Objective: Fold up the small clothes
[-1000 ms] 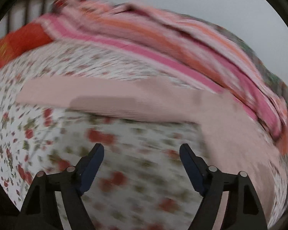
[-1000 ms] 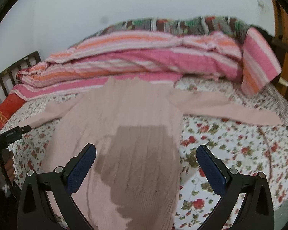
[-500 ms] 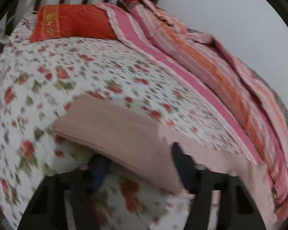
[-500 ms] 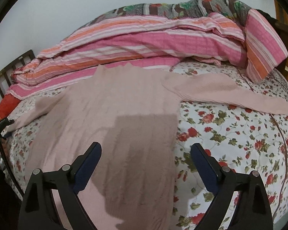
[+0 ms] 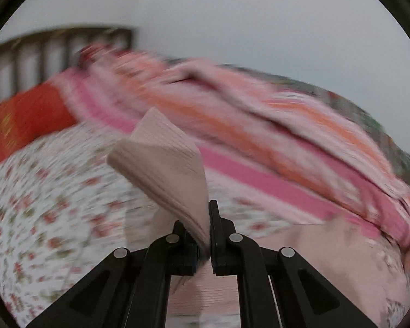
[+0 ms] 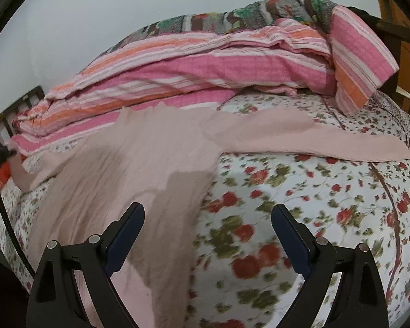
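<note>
Since a second ago the left gripper [image 5: 209, 235] has gone from spread above the sheet to clamped on the cuff end of the pale pink ribbed knit sweater [image 6: 139, 169], and that sleeve [image 5: 166, 169] now stands lifted off the bed, folded into a peak in front of the camera.

Largest, the floral bedsheet with red roses [image 6: 300, 213] lies bare across the whole right half of the right wrist view, giving wide open room beside the sweater's side edge. Along the far edge of the bed the pink-and-orange striped quilt [image 6: 205, 65] is heaped against the wall, its lower edge touching the sweater's neckline. The sweater lies flat on the sheet, body toward the left, its other sleeve [image 6: 328, 142] stretched out straight to the right. A red pillow [image 5: 30, 120] sits by the dark slatted headboard [image 5: 41, 52], well apart from the lifted sleeve. The right gripper [image 6: 207, 235] hovers with its blue-padded fingers [image 6: 289, 240] wide apart, holding nothing, over the sweater's hem edge.
</note>
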The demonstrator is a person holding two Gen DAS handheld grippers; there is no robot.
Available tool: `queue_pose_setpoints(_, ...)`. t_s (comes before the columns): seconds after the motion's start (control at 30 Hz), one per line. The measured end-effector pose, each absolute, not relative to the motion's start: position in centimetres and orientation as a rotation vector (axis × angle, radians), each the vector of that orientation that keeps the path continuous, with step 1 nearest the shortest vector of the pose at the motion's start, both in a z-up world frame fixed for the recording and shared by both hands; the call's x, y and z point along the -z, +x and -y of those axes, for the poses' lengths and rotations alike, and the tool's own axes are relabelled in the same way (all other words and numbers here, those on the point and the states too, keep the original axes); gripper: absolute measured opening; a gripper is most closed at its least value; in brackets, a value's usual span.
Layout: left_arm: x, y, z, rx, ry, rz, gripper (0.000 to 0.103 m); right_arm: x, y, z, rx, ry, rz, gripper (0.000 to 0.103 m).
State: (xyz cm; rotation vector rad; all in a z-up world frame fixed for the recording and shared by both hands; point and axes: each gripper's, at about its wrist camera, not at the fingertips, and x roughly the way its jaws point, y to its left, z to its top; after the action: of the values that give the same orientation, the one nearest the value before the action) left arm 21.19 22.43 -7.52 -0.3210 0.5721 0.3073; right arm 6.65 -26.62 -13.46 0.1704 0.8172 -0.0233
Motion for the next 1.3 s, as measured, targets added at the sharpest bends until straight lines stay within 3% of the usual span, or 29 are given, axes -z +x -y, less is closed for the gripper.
queue_pose_setpoints(0.23, 5.2, 28.1, -4.8, -0.018, -0.130, -0.579, 0.007, 13.3, 7.3, 29.2, 0.083, 0.210, -0.792, 0.093)
queue_pose_setpoints(0.5, 12.8, 29.9, 13.1, 0.278, -0.002, -0.718, 0.007, 14.4, 7.0, 30.5, 0.118, 0.223, -0.811, 0.093)
queue_pose_setpoints(0.6, 15.7, 29.6, 16.6, 0.378, 0.037, -0.818, 0.012, 15.0, 7.1, 30.6, 0.125, 0.203, -0.828, 0.093)
queue_pose_setpoints(0.63, 16.3, 29.5, 17.3, 0.411, 0.055, -0.851, 0.022, 15.1, 7.2, 30.6, 0.124, 0.200, -0.832, 0.093)
queue_pose_setpoints(0.77, 15.7, 27.9, 15.8, 0.412, 0.073, -0.850, 0.048, 15.2, 8.3, 30.5, 0.110, 0.198, -0.836, 0.093)
queue_pose_setpoints(0.83, 14.6, 27.1, 13.1, 0.393, 0.033, -0.808, 0.079, 15.3, 9.3, 30.2, 0.090, 0.201, -0.836, 0.093)
queue_pose_setpoints(1.03, 12.4, 24.1, 1.9, 0.202, -0.040, -0.684, 0.085, 15.1, 13.2, 28.3, -0.009, 0.211, -0.821, 0.091)
queue_pose_setpoints(1.2, 14.1, 22.5, -6.9, 0.040, -0.104, -0.713, 0.084, 15.9, 18.3, 26.2, -0.053, 0.175, -0.875, 0.059)
queue_pose_setpoints(1.3, 15.3, 22.2, -10.8, 0.007, -0.180, -0.740, 0.084, 16.8, 21.1, 26.0, -0.051, 0.186, -0.928, 0.052)
